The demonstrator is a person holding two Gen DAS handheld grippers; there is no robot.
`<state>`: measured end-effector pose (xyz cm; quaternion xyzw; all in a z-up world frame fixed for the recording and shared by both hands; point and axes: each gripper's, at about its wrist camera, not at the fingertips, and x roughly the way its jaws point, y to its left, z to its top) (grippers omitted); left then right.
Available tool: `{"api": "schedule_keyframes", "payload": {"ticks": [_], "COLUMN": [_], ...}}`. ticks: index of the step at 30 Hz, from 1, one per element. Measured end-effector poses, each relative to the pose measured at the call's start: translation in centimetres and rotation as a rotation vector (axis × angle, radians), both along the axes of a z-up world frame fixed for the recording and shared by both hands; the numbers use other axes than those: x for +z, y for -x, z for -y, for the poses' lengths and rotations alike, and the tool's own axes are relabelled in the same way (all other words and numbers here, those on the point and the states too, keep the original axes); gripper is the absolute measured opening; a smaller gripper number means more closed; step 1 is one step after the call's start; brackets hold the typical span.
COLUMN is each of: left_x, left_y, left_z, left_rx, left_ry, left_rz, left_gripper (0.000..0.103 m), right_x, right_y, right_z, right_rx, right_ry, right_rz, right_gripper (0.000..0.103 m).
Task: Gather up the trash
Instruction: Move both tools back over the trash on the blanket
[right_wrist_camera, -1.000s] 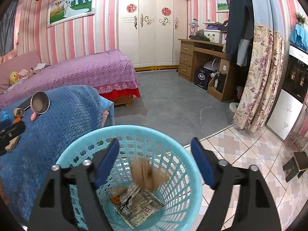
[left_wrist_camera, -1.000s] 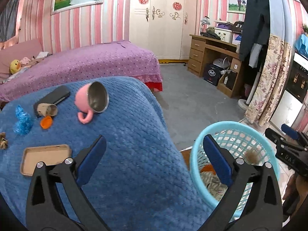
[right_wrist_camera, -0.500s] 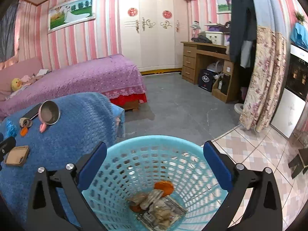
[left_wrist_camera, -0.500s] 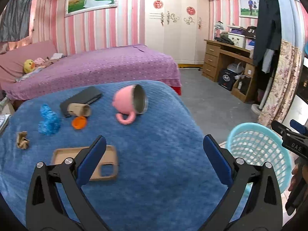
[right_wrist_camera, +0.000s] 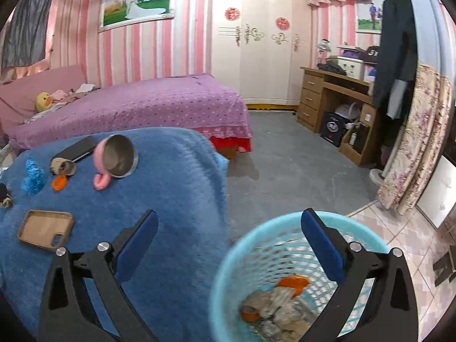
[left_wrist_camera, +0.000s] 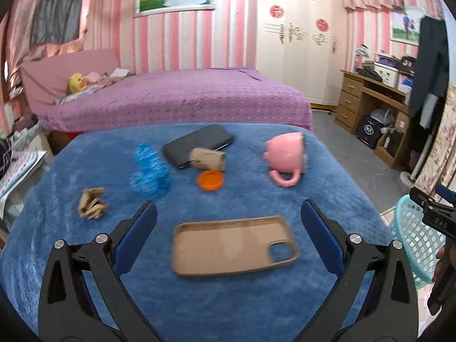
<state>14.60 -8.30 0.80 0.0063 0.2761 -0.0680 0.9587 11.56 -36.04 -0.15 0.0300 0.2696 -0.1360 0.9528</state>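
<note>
Both tools gape wide and empty: the left tool (left_wrist_camera: 228,228) over the blue worktop (left_wrist_camera: 256,307), where a crumpled brown paper (left_wrist_camera: 91,207) lies; the right tool (right_wrist_camera: 229,232) beside the basket (right_wrist_camera: 225,273), jaws just opened.

Bright, even indoor light; fisheye bending, dark vignetted corners, slight motion blur.

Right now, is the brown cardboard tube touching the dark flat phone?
Touching: in the left wrist view the cardboard tube lies on the dark phone's near edge, overlapping it.
</note>
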Motion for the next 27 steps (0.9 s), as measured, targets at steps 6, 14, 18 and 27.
{"api": "schedule_keyframes", "payload": {"ticks": [6,14,18,27], "left_x": [-0.9,-2.3,-2.9,-5.4], "left_y": [-1.0,-2.5,-3.5,-7.2], "left_z": [-4.7,-10.0,-12.1,-16.9], "left_rx": [0.069,0.16,0.212,0.271], "left_ry": [-0.011,-0.027,-0.057,0.0], "left_rz": [-0.018,-0.044,-0.054,-0.148], "left_gripper": [0.097,0.097,0.097,0.097], "right_x": [-0.4,-1.0,-1.7,-3.2], "right_y": [-1.8,-3.4,-4.2,-5.5], "right_z": [-4.0,-9.7,-12.2,-14.2], "right_rx": [0.076,0.175,0.22,0.243], "right_ry": [0.001,-0.012,-0.005,0.002], "right_rz": [-0.017,-0.025,-0.046,-0.094], "right_gripper": [0.098,0.098,0.098,0.098]}}
